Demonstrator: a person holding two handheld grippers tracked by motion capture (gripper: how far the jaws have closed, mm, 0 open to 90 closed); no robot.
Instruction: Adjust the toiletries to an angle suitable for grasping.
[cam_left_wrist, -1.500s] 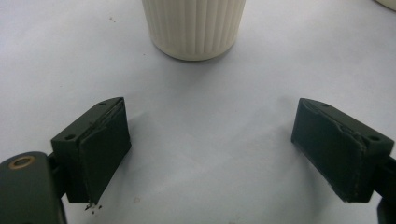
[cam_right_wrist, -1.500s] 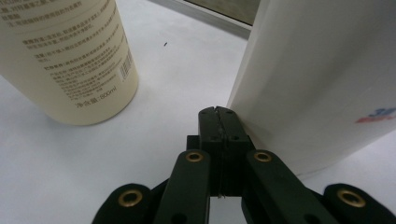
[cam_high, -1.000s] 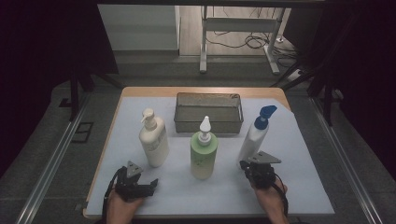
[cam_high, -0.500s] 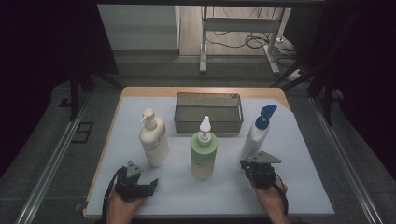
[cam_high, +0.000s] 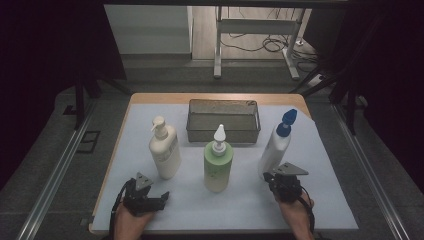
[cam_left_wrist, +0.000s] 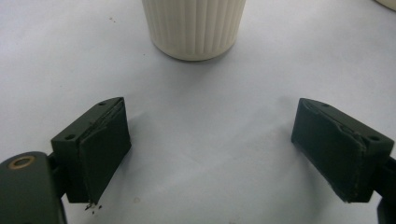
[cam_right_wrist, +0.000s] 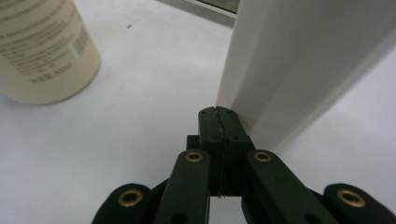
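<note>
High view, left gripper (cam_high: 159, 196) just short of cream pump bottle (cam_high: 164, 150), right gripper (cam_high: 275, 176) at base of blue-capped white bottle (cam_high: 275, 147); left gripper view, jaws spread wide, ribbed cream base ahead; right gripper view, jaws pressed together, empty, tips against white bottle wall.

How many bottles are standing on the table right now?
3: a cream pump bottle at left, a green bottle in the middle, and a white blue-capped bottle at right by the right gripper.
</note>
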